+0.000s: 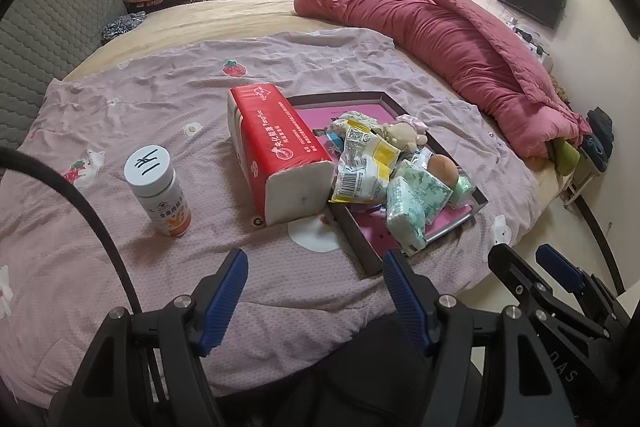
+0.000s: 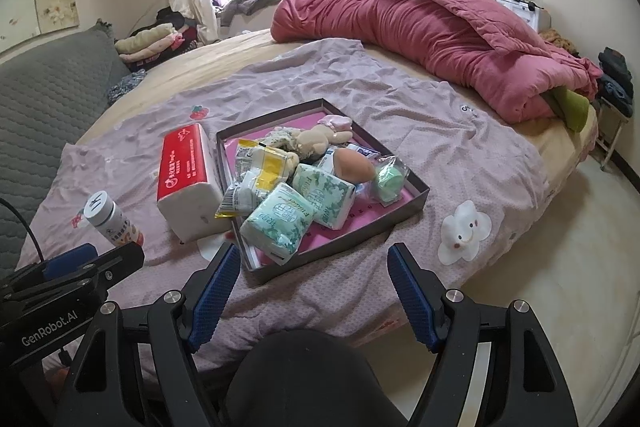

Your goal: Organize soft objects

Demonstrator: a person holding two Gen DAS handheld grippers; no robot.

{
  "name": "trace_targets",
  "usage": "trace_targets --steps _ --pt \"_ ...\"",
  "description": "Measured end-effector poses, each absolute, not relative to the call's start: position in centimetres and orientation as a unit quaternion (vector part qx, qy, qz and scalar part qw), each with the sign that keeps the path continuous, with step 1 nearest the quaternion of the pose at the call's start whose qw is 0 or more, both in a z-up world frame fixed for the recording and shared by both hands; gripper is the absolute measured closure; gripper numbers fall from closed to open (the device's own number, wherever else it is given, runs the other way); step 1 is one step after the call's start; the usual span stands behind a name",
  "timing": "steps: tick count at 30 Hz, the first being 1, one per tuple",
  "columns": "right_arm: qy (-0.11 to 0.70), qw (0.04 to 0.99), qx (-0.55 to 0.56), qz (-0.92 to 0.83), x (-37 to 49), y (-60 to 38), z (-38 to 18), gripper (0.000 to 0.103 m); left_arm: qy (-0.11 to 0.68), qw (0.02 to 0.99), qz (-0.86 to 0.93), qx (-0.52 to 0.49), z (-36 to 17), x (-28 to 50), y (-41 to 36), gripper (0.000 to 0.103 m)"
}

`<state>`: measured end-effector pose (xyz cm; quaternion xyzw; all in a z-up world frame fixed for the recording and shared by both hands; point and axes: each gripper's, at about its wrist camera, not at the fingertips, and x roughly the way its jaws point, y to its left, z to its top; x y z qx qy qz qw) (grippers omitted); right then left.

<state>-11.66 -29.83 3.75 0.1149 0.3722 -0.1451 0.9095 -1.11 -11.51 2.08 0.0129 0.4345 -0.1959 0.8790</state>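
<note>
A shallow dark box [image 2: 416, 205] with a pink floor lies on the bed. It holds green tissue packs [image 2: 280, 223], yellow snack packets [image 2: 260, 171], a small plush toy [image 2: 316, 139], a tan sponge egg [image 2: 354, 167] and a green roll in a bag [image 2: 390, 181]. The box also shows in the left wrist view [image 1: 352, 235]. A red tissue pack [image 1: 280, 151] lies just left of the box. My left gripper [image 1: 316, 263] is open and empty, near the bed's front edge. My right gripper [image 2: 312, 259] is open and empty, in front of the box.
A white-capped bottle [image 1: 158, 187] stands left of the red tissue pack. A rolled red duvet [image 2: 432, 35] lies across the bed's far right. A grey headboard [image 1: 44, 39] is at the left. Folded clothes [image 2: 156, 41] lie at the back.
</note>
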Motion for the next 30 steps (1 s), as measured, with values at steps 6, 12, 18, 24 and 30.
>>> trace_targets --steps 6,12,18,24,30 --pt "0.37 0.91 0.111 -0.148 -11.77 -29.83 3.87 0.026 0.435 0.879 -0.194 0.013 2.1 -1.17 -11.41 0.033" --pt "0.37 0.911 0.108 -0.148 -11.72 -29.81 3.94 0.026 0.438 0.88 -0.186 0.012 1.99 -1.12 -11.15 0.033" --pt "0.371 0.911 0.109 -0.147 -11.68 -29.75 3.9 0.026 0.439 0.879 -0.183 0.013 1.93 -1.04 -11.07 0.033" --pt "0.374 0.909 0.107 -0.146 -11.71 -29.81 3.86 0.026 0.439 0.879 -0.183 0.015 1.85 -1.02 -11.1 0.034" --pt "0.375 0.909 0.106 -0.147 -11.75 -29.82 3.88 0.026 0.44 0.879 -0.183 0.016 1.83 -1.07 -11.08 0.033"
